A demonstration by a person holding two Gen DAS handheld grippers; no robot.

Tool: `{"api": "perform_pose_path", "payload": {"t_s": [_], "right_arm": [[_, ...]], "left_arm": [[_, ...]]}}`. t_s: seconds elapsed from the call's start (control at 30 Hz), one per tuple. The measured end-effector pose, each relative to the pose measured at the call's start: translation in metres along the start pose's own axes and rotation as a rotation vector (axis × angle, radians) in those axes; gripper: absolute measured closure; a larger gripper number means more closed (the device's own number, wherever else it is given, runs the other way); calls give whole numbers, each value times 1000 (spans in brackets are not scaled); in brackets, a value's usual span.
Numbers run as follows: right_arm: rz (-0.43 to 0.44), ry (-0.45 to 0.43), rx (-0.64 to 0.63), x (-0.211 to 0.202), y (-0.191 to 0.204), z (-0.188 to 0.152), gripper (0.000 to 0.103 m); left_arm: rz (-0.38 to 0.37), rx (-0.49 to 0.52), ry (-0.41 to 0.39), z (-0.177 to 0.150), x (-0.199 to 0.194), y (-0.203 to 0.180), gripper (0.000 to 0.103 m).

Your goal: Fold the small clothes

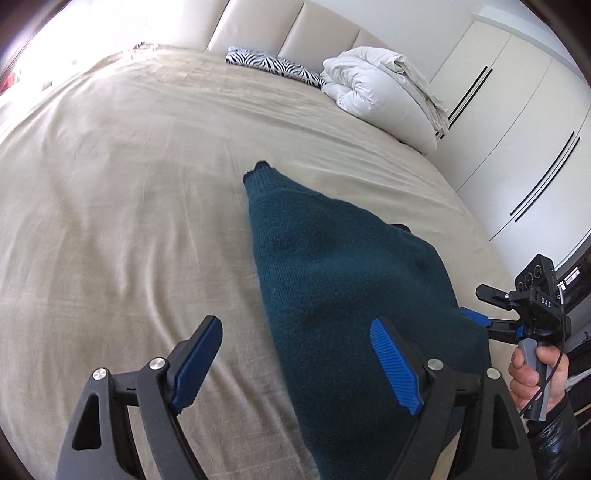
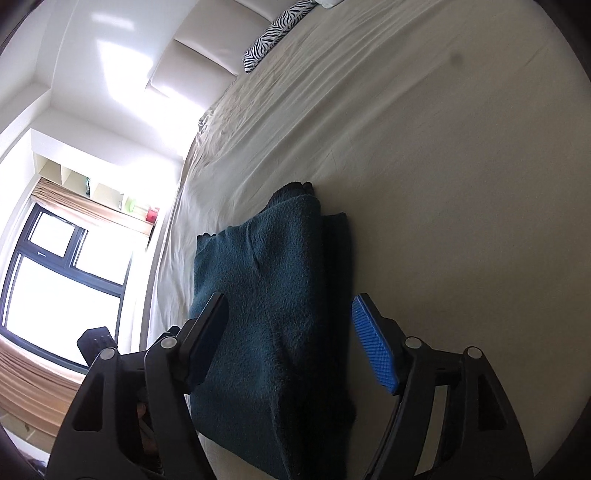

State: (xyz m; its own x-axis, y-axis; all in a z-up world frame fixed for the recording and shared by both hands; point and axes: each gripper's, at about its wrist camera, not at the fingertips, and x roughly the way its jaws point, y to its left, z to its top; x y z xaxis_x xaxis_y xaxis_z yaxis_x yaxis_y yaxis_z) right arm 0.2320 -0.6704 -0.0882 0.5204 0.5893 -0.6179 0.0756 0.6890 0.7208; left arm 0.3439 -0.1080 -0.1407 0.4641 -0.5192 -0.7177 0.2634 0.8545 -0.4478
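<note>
A dark green knitted sweater (image 1: 332, 280) lies folded on the bed (image 1: 129, 184), on a beige sheet with soft wrinkles. In the left wrist view it lies as a long shape, narrow at the far end where a ribbed cuff or hem points toward the headboard (image 1: 280, 33), and wider at the near end. In the right wrist view the same sweater (image 2: 273, 295) shows as a thick folded bundle with several layers along its right edge.

The left tongs (image 1: 295, 363) are apart, with nothing pressed between the blue pads. One pad is over the bare sheet and the other pad is over the near part of the sweater; whether that pad touches the wool I cannot tell.

The right tongs (image 2: 291, 339) are also apart. The sweater is between the two fingers in the right wrist view, but the pads do not press on it. In the left wrist view the right tongs (image 1: 476, 317) appear at the right side of the sweater, held by a hand (image 1: 535, 373) in a dark sleeve.

At the head of the bed lie a zebra-print pillow (image 1: 273, 66) and a white folded duvet (image 1: 380, 88). White wardrobe doors (image 1: 517, 110) stand beside the bed. A large window (image 2: 62, 277) with a dark frame is on the other side.
</note>
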Motion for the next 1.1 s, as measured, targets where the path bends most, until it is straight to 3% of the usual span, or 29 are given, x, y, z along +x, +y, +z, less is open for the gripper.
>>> {"api": "perform_pose_path", "payload": {"t_s": [0.13, 0.2, 0.33, 0.43, 0.47, 0.57, 0.7, 0.9, 1.1], "right_arm": [[-12, 119, 25, 24, -13, -11, 36], [-22, 128, 6, 31, -14, -15, 36], [-31, 175, 7, 46, -10, -9, 52], [-64, 208, 4, 54, -7, -6, 56], [-73, 216, 7, 58, -6, -4, 59], [-137, 234, -27, 64, 4, -4, 68], [-216, 222, -79, 65, 19, -11, 73], [-395, 156, -248, 68, 73, -33, 82], [-373, 99, -290, 42, 122, -67, 83]], "left_arm": [[-37, -40, 67, -8, 14, -1, 19], [-44, -41, 79, -9, 17, -4, 19], [-55, -58, 105, -6, 26, -6, 21], [-62, -60, 118, -3, 30, -5, 32], [-87, -60, 136, -4, 32, -8, 45], [-49, -46, 145, -5, 31, -14, 51], [-28, -50, 146, -2, 27, -16, 65], [14, -1, 125, -6, -4, -28, 72], [48, 43, 57, -18, -72, -34, 73]]}}
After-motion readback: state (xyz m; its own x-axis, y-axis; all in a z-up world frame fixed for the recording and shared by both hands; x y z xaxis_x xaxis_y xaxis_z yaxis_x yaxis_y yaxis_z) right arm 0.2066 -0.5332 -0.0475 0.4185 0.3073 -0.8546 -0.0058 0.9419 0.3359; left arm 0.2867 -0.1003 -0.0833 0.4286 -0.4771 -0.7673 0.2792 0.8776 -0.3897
